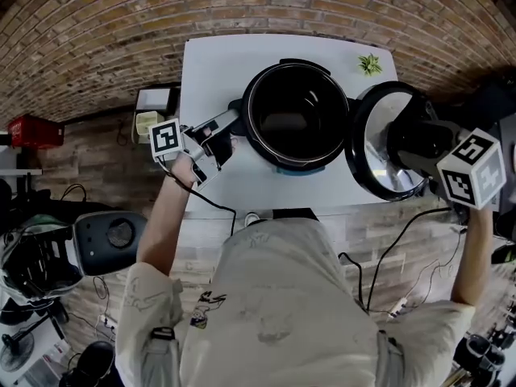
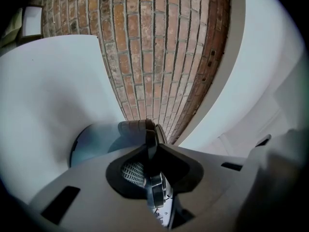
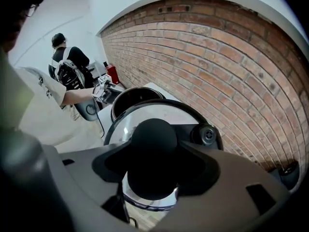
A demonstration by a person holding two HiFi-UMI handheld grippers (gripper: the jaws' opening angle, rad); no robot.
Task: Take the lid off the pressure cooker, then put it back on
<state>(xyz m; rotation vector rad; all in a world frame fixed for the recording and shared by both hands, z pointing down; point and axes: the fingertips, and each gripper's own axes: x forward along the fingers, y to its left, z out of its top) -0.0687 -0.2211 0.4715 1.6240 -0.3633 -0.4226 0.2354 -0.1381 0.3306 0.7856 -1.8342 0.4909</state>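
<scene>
The black pressure cooker pot [image 1: 297, 115] stands uncovered on the white table [image 1: 214, 63], its dark inside showing. My left gripper [image 1: 219, 138] is shut on the pot's left side handle [image 1: 235, 108]; in the left gripper view the thin dark handle [image 2: 150, 141] is pinched between the jaws of the left gripper [image 2: 153, 153]. The lid [image 1: 379, 147] hangs tilted to the right of the pot, off the table's right edge. My right gripper [image 1: 413, 139] is shut on its round black knob [image 3: 153, 151]. Behind the lid [image 3: 145, 112], the right gripper view shows the pot [image 3: 131, 98].
A small green plant [image 1: 370, 64] sits at the table's far right corner. A brick wall [image 1: 242, 6] runs behind the table. On the floor to the left lie a grey appliance [image 1: 109, 236], a red crate [image 1: 32, 130] and cables. Another person [image 3: 67, 66] stands in the background.
</scene>
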